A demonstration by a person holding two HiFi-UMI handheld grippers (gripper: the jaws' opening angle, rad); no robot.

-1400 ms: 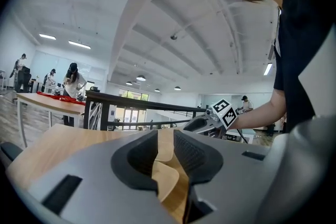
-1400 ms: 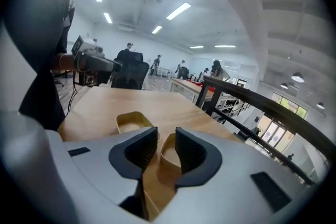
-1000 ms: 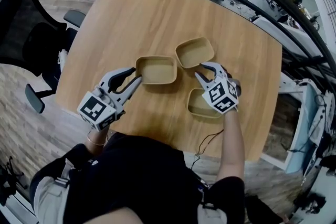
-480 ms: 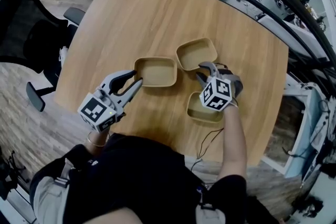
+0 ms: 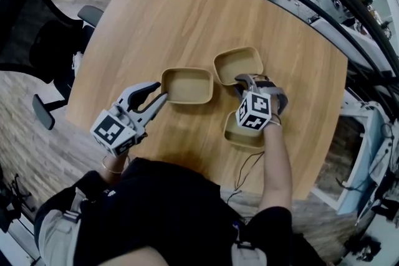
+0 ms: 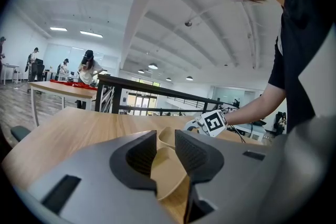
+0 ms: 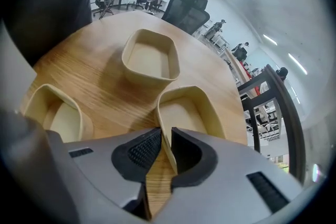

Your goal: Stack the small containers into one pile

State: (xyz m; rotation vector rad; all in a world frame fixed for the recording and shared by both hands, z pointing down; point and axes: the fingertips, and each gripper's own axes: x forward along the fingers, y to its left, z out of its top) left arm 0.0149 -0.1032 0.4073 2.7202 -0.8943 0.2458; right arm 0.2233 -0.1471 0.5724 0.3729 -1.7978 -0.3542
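Wood-grain desk in the head view, with three tan tubs on it: left container, far container, and near container half under my right tool. My left tool sits at the left container's near-left corner. Left gripper view adds that its jaws stand apart, with that corner in the gap, unpinched. Right gripper view alone shows jaws that have just been closing, now pinching the far container's near wall.
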